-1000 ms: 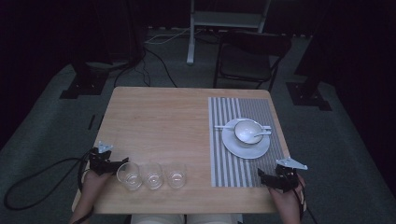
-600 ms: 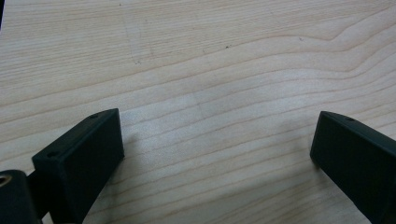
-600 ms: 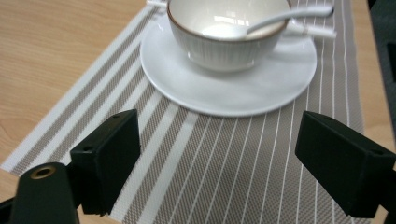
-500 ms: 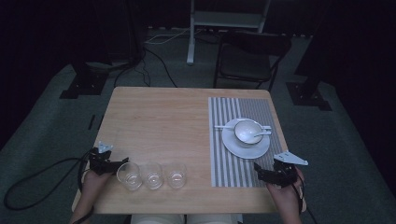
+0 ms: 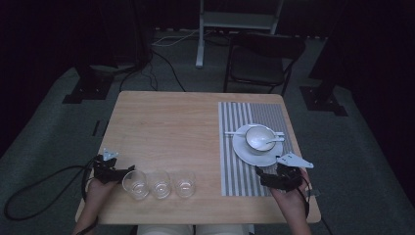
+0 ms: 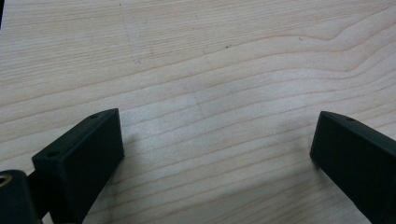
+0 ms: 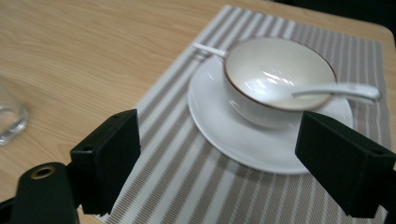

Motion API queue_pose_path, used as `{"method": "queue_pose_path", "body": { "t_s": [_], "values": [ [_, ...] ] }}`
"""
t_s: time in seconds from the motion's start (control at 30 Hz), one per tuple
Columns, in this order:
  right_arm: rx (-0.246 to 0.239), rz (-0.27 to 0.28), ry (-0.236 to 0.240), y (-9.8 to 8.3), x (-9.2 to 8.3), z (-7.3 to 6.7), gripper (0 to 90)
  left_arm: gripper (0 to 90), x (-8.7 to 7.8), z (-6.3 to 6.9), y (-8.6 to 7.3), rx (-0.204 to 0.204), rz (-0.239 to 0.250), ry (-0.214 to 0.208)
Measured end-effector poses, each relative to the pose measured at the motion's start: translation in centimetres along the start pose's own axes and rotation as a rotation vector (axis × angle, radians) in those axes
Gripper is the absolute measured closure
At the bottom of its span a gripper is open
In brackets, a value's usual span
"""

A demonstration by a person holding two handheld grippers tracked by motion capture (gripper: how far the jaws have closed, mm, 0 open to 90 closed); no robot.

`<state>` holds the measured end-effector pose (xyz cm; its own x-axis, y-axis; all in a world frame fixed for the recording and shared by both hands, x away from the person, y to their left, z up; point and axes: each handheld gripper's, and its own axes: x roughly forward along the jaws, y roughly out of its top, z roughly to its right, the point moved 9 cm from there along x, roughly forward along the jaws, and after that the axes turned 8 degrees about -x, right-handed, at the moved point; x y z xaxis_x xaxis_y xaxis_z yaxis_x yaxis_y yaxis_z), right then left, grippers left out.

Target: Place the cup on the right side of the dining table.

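Three clear glasses stand in a row near the table's front edge: the left glass (image 5: 135, 183), the middle glass (image 5: 159, 183) and the right glass (image 5: 184, 183). My left gripper (image 5: 122, 172) (image 6: 217, 149) sits just left of the row, open, with bare wood between its jaws. A white bowl (image 5: 259, 137) (image 7: 275, 77) holding a white spoon (image 5: 271, 143) (image 7: 334, 89) rests on a white plate (image 5: 256, 154) (image 7: 243, 137) on the striped placemat (image 5: 240, 164) (image 7: 187, 182). My right gripper (image 5: 260, 175) (image 7: 217, 158) stands open on the mat, in front of the plate.
A white chopstick or handle (image 5: 235, 132) (image 7: 208, 48) lies behind the bowl. The wooden table (image 5: 166, 127) has wide bare room at its middle and back. A dark chair (image 5: 262, 61) stands beyond the far edge. A glass (image 7: 9, 116) edges into the right gripper view at left.
My right gripper has crept a little forward and left over the placemat toward the plate. The left gripper and the glasses have stayed put.
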<state>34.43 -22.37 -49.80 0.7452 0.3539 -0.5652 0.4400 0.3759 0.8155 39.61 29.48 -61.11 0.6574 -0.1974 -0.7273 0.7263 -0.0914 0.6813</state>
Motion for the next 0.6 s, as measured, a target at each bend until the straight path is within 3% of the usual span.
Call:
{"method": "queue_pose_path", "body": {
  "t_s": [0.23, 0.6],
  "values": [
    [-0.034, 0.03, 0.036, 1.8, 0.2, -1.5, 13.7, 3.1, 0.0, 0.0, 0.0, -0.001, 0.001, 0.0],
    [-0.104, 0.073, 0.132, 4.7, 1.1, -5.6, 13.7, 3.1, 0.0, 0.0, 0.0, 0.0, 0.0, -0.001]
  ]
}}
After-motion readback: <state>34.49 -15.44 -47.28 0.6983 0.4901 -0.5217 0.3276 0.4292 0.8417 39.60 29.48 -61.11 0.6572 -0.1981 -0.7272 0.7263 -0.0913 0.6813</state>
